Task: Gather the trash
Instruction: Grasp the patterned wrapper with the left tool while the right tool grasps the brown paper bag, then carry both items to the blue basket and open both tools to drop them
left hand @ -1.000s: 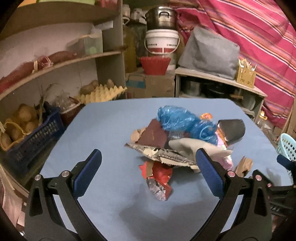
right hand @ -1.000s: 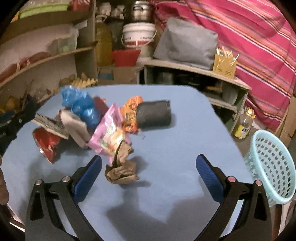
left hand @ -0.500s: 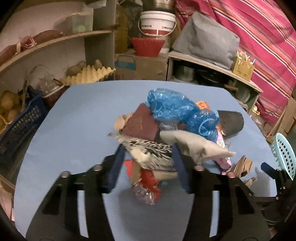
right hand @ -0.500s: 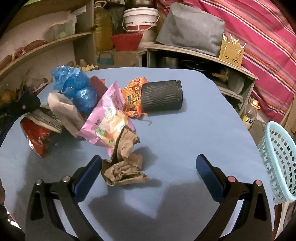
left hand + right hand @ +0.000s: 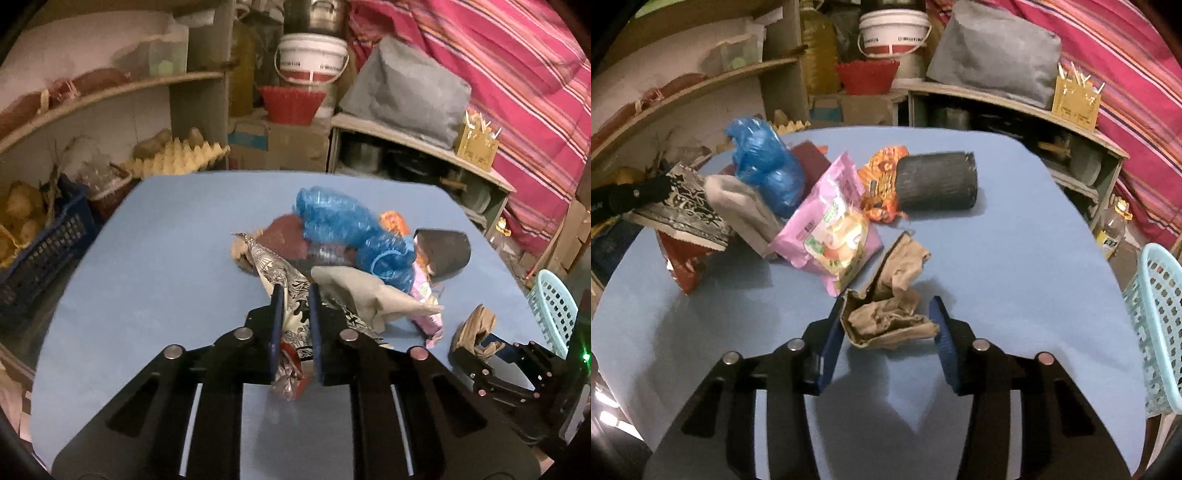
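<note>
A cluttered storeroom with shelves and a striped pink cloth surrounds our blue bench (image 5: 1015,258). Our left claw (image 5: 295,295) is pinched nearly closed on the black-and-white wrapper (image 5: 280,273), whose long axis runs away from us toward the heap of trash; a red packet (image 5: 685,262) lies under it. Our right claw (image 5: 886,310) stands partly closed around the crumpled brown paper (image 5: 890,310); its left pad touches the paper, the right one sits just beside it. The paper's upper flap points away from us toward the pink packet (image 5: 831,225). A black cup (image 5: 936,181) lies on its side, long axis left to right. A teal basket (image 5: 1156,325) stands off the bench's right edge.
</note>
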`<state>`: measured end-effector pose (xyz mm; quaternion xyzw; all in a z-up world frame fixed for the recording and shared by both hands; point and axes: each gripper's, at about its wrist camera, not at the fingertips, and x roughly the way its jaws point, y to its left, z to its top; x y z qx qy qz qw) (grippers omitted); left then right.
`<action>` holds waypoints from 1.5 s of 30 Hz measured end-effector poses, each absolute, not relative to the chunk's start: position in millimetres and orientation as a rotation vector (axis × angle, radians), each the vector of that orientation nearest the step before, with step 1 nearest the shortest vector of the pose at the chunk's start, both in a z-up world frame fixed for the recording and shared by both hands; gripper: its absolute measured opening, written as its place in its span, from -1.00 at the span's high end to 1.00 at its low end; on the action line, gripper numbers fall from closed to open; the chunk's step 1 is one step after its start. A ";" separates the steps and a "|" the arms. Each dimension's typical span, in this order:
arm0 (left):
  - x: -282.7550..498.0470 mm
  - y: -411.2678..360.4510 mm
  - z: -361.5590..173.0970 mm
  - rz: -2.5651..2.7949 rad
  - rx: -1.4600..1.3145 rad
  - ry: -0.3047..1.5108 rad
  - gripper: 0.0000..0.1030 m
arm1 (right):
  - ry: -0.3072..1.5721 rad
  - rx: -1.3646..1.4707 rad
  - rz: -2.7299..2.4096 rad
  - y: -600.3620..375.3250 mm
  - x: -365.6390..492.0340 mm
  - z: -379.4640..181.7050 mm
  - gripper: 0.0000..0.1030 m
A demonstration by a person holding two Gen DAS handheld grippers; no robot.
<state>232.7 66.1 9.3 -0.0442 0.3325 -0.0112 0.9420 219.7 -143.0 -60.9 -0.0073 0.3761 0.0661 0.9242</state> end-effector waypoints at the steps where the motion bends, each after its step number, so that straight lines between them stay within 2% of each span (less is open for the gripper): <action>1: 228.3 63.8 15.3 -0.022 -0.085 0.660 0.76 | 0.760 -0.009 0.137 -146.5 217.3 -56.5 0.12; 8: 200.3 38.5 56.7 -0.041 -0.057 0.544 0.77 | 0.700 0.056 0.113 -189.0 204.2 -31.1 0.12; 14: 192.2 -7.1 71.4 -0.111 -0.031 0.503 0.77 | 0.606 0.081 0.056 -248.7 192.8 -2.4 0.12; 23: 207.7 -116.1 52.9 -0.270 0.031 0.521 0.76 | 0.548 0.134 -0.128 -369.0 169.9 24.2 0.12; 31: 210.4 -220.5 41.7 -0.445 0.064 0.525 0.76 | 0.557 0.186 -0.295 -471.9 152.8 16.1 0.12; 38: 213.8 -307.7 30.0 -0.591 0.089 0.559 0.76 | 0.559 0.271 -0.369 -519.9 141.8 6.4 0.11; 45: 237.3 -360.4 -0.2 -0.653 0.091 0.657 0.71 | 0.567 0.310 -0.380 -532.5 136.0 1.1 0.11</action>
